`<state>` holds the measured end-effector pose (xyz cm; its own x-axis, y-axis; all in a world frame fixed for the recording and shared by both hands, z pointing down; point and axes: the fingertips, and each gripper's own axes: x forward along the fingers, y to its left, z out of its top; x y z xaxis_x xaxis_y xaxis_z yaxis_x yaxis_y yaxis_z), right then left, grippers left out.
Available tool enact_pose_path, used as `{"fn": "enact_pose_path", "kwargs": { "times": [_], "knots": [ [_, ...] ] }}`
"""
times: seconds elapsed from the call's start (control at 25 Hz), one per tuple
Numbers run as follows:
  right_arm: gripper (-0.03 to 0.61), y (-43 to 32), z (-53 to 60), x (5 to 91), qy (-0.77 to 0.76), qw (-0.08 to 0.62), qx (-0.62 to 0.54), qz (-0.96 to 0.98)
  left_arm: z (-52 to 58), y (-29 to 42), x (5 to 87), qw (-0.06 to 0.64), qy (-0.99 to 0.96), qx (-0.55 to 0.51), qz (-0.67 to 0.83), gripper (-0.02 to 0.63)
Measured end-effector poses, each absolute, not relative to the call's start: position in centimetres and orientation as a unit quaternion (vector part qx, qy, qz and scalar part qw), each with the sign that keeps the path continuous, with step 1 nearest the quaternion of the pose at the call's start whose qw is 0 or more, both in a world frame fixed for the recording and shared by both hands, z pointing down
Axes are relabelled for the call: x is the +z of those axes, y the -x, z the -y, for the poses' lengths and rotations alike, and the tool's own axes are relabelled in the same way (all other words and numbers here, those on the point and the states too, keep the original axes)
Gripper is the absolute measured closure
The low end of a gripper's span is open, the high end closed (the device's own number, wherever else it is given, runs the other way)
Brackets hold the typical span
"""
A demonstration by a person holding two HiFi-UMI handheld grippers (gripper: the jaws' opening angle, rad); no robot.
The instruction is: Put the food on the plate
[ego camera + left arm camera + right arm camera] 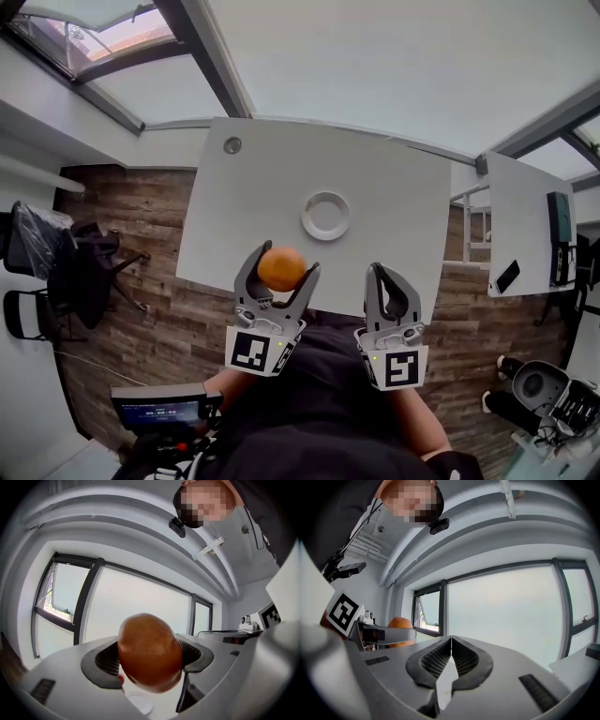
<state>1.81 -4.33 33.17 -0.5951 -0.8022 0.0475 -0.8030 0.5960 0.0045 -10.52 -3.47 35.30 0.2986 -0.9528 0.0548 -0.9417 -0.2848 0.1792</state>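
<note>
An orange-brown potato is clamped between the jaws of my left gripper, held above the near edge of the white table. In the left gripper view the potato fills the gap between the ribbed pads. A small white round plate lies on the table just beyond the potato, slightly to its right. My right gripper hovers at the table's near edge, shut with its tips touching and nothing held. From the right gripper view the potato shows at the left.
A round cable port sits in the table's far left corner. A second white table with a black phone stands to the right. Chairs stand on the wooden floor at left. Windows rise beyond the table.
</note>
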Motion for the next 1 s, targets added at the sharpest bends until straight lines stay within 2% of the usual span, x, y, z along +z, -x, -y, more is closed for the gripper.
{"fn": "enact_pose_path", "kwargs": {
  "times": [0.52,1.0],
  "knots": [
    [0.571,-2.8,8.4,33.0,-0.436,0.004,-0.02,0.9,8.4,7.8,37.4,0.091,-0.808,-0.007,0.583,0.281],
    [0.571,-3.2,8.7,33.4,-0.433,0.024,-0.013,0.901,10.2,6.4,42.2,0.118,-0.812,0.033,0.57,0.281]
  ]
}}
